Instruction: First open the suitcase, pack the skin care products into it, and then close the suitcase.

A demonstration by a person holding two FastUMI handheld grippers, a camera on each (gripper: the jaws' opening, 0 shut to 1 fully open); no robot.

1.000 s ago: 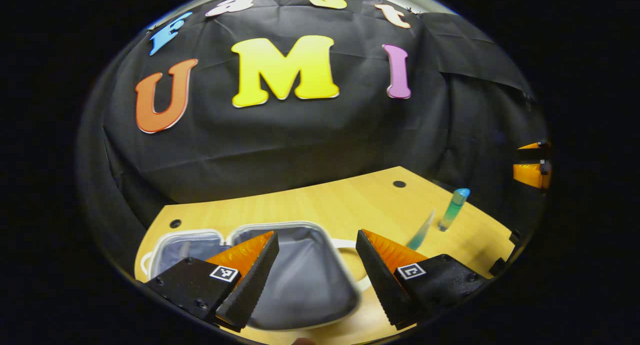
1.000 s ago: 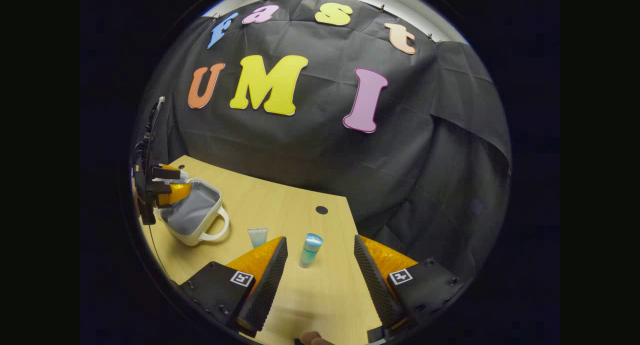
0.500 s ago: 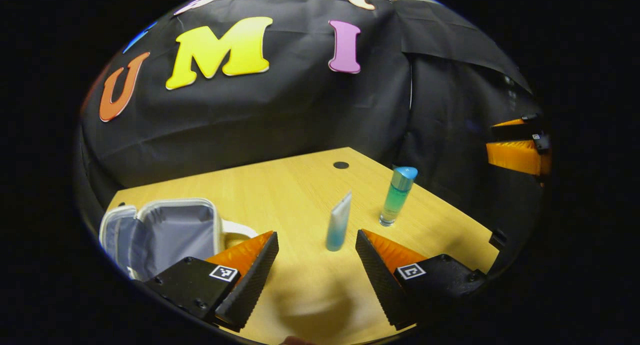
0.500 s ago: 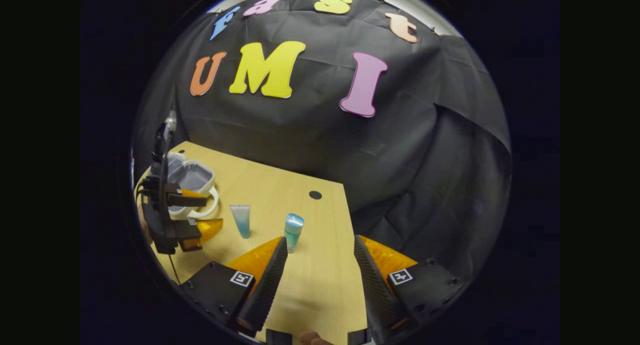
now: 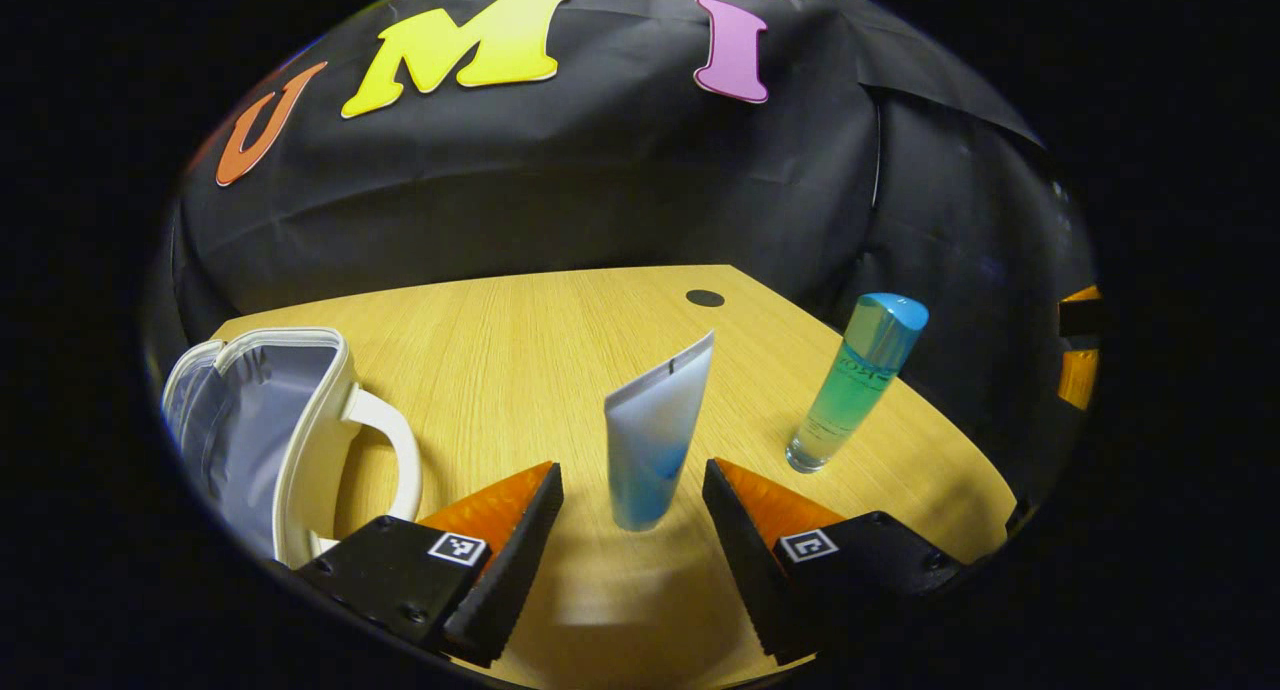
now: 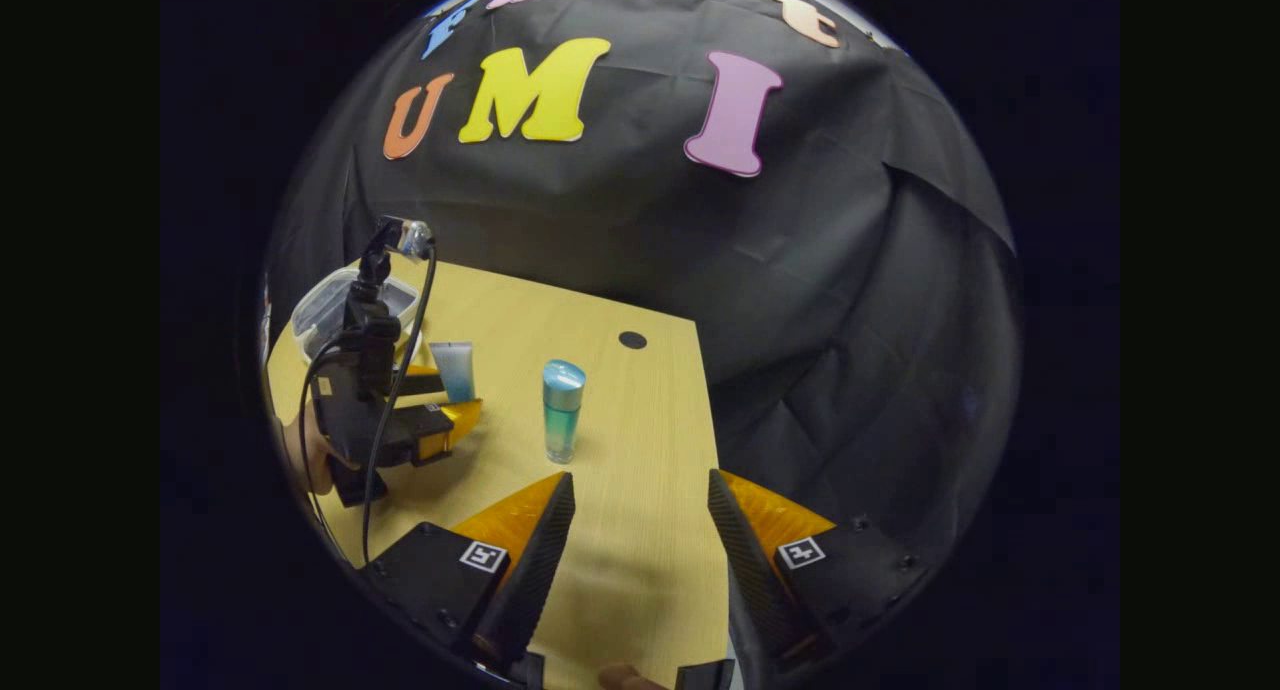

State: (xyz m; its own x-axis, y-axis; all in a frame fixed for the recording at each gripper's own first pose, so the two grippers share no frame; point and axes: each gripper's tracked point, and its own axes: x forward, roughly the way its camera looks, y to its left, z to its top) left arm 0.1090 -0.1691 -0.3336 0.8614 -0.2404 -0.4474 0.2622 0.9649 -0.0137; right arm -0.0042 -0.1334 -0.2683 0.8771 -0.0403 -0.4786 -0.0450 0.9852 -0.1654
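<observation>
Tube (image 5: 652, 440) stood upright on the wooden table (image 5: 520, 340) directly between the spread fingers of the left gripper (image 5: 632, 515), its base just ahead of the tips, and neither finger touched it. The bottle (image 5: 855, 382) with the blue cap stood upright near the tube on its right, while the open suitcase (image 5: 262, 425), its grey lining showing and its white handle turned toward the tube, lay at the table's left edge. In the right gripper view the right gripper (image 6: 640, 530) hung with fingers apart over bare table, the bottle (image 6: 561, 411) standing ahead of it and to its left, and farther left the left gripper (image 6: 455, 395) sat beside the tube (image 6: 454, 370).
</observation>
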